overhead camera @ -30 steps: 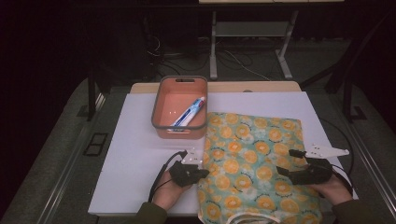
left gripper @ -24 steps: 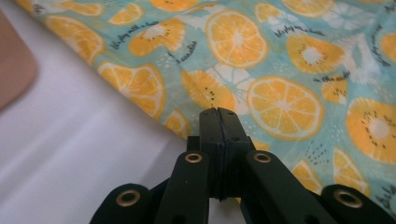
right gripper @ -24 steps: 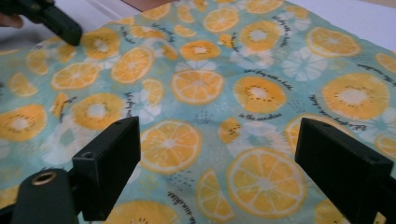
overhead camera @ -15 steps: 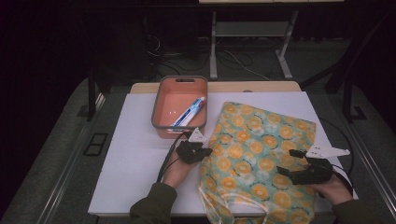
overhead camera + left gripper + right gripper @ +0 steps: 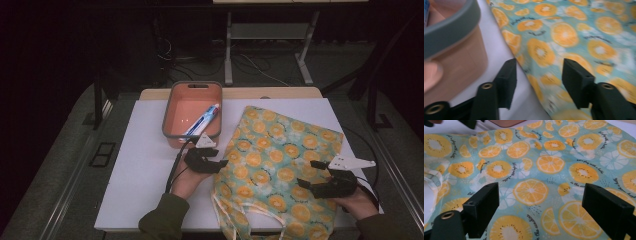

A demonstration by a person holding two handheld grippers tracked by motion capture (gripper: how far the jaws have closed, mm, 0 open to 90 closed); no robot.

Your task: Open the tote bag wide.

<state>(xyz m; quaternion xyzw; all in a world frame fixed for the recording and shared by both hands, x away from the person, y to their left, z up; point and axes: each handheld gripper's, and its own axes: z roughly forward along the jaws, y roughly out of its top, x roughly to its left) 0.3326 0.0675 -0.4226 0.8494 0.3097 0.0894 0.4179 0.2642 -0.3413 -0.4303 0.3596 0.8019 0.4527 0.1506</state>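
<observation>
A teal cloth bag (image 5: 280,165) printed with orange slices lies flat on the white table top (image 5: 145,160), its handles (image 5: 235,217) toward the person. My left gripper (image 5: 221,162) is at the bag's left edge, just in front of the bin. Its jaws have just been opening. In the left gripper view the left gripper (image 5: 540,67) is open, with the bag's edge (image 5: 524,65) lying between the jaws and neither pad pressing on it. My right gripper (image 5: 307,174) hovers over the bag's right part. The right gripper (image 5: 541,195) stands wide open above the cloth (image 5: 549,165).
A salmon bin with a grey rim (image 5: 167,107) stands at the back, left of the bag, with a toothpaste tube (image 5: 202,120) inside. The same bin (image 5: 451,50) sits close to my left jaw. Cables trail from both grippers.
The left gripper moved away from the person toward the bin, dragging the bag's left edge with it, then opened. The bag now lies turned and spread out. The right gripper stayed put.
</observation>
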